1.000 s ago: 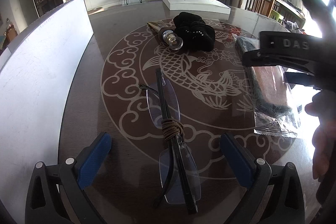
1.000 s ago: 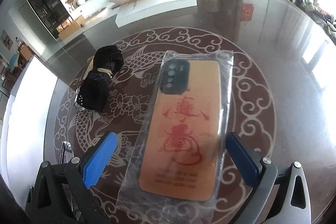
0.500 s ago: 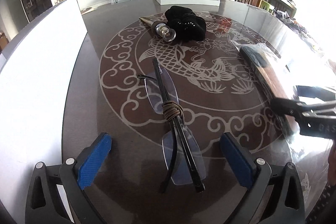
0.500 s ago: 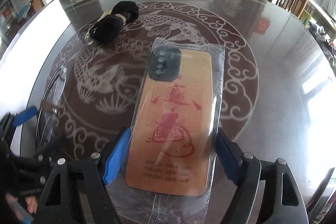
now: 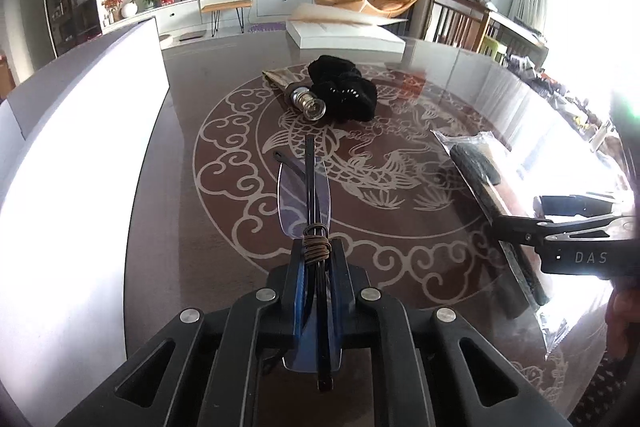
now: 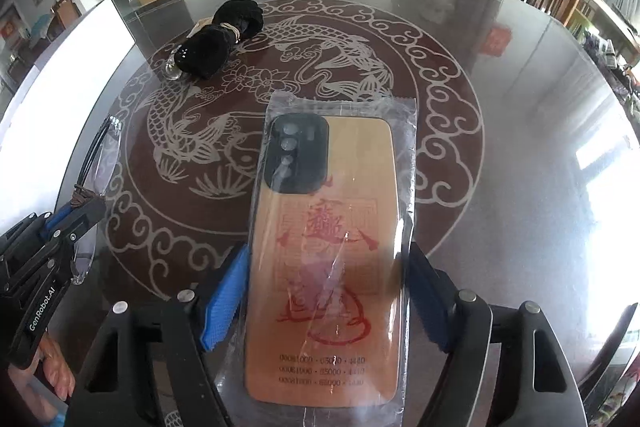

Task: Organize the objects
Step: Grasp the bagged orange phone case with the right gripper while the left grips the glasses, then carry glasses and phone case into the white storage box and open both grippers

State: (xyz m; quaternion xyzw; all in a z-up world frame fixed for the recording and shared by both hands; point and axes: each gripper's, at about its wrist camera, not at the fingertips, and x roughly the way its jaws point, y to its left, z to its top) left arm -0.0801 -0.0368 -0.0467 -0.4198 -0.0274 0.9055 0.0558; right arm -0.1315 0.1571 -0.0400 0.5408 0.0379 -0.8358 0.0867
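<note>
My left gripper (image 5: 316, 259) is shut on folded rimless glasses (image 5: 306, 195) bound with a brown cord, low over the table. The glasses also show at the left of the right wrist view (image 6: 100, 163). My right gripper (image 6: 326, 283) is shut on a wooden phone case in a clear plastic bag (image 6: 328, 227), its blue pads pressing both long sides. The bagged case shows edge-on in the left wrist view (image 5: 480, 179), with the right gripper (image 5: 520, 227) on it.
A black cloth bundle (image 5: 344, 91) and a small metal-and-glass piece (image 5: 308, 105) lie at the far side of the round glass table (image 5: 200, 99). A white box (image 5: 80, 155) stands at the left. A white flat box (image 5: 344, 35) lies at the far edge.
Both grippers have closed: the left on the glasses, the right on the bagged phone case. The left gripper also moved forward over the glasses.
</note>
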